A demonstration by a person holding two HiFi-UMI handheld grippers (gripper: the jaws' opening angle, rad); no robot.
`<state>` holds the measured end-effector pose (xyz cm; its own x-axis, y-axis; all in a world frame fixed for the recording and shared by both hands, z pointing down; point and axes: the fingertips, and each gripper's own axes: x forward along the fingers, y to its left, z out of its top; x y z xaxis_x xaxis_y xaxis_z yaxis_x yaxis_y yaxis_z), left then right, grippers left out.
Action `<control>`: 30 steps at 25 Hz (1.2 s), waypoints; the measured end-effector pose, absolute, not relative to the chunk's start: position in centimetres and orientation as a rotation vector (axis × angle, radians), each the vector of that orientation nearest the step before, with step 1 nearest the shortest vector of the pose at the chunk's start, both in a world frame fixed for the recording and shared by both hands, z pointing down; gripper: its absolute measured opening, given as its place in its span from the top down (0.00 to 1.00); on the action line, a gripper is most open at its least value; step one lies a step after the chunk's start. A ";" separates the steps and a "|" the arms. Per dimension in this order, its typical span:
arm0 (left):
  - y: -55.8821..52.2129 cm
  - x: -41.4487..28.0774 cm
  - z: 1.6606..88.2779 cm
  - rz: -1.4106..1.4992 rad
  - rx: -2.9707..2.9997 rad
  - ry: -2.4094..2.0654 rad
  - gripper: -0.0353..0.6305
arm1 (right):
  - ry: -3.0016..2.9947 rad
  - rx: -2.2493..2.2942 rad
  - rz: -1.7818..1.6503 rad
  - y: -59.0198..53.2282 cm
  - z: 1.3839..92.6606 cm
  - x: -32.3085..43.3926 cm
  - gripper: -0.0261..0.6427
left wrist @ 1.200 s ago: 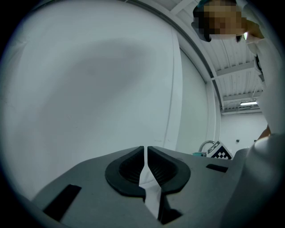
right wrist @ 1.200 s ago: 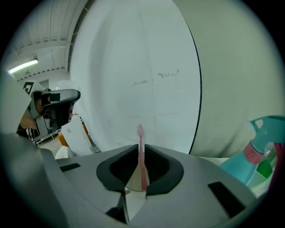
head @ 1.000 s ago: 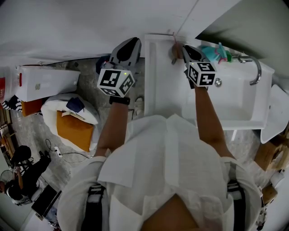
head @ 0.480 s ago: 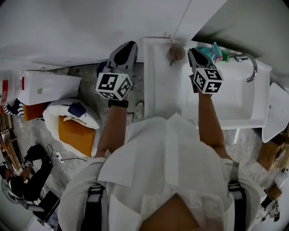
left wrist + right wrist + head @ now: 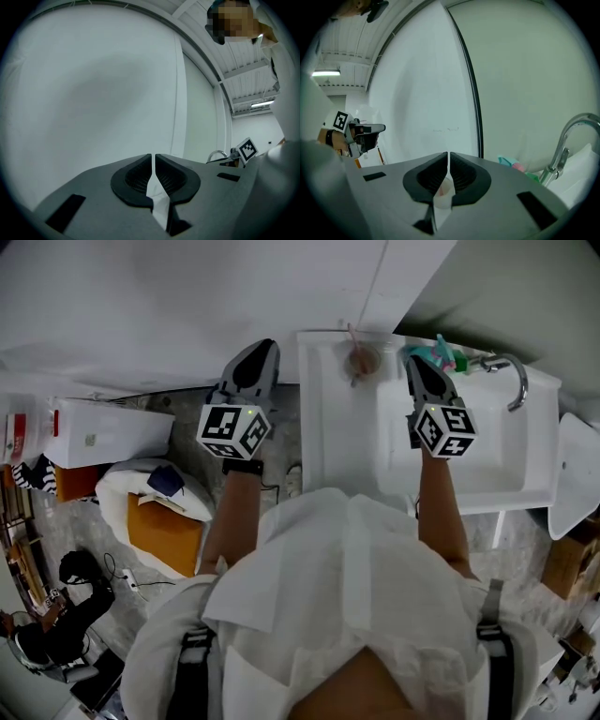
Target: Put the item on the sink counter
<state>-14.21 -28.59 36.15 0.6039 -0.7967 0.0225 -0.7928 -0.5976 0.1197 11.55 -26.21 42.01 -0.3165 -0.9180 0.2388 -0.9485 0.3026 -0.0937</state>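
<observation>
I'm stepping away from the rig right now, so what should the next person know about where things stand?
Left gripper: shut, empty, held left of the sink counter.
Right gripper: shut, empty, over the back rim of the basin, apart from the cup.
The cup, with a pink stick in it, stands at the counter's back, left of the basin.
Placing looks done; nothing seems left but to withdraw.

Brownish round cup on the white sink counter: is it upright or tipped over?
Upright, it appears: the brownish round cup turns its round mouth up to the head view, a thin pink stick leaning out, on the white sink counter.
</observation>
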 end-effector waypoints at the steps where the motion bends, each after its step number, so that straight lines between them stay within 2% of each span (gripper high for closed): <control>1: -28.5 -14.3 36.1 -0.050 2.708 -1.349 0.89 | -2.423 1.763 0.314 -25.9 41.5 11.8 0.93; 30: -27.1 -16.5 34.2 -0.088 2.696 -1.430 0.89 | -2.470 1.909 0.058 -21.5 34.3 15.1 0.95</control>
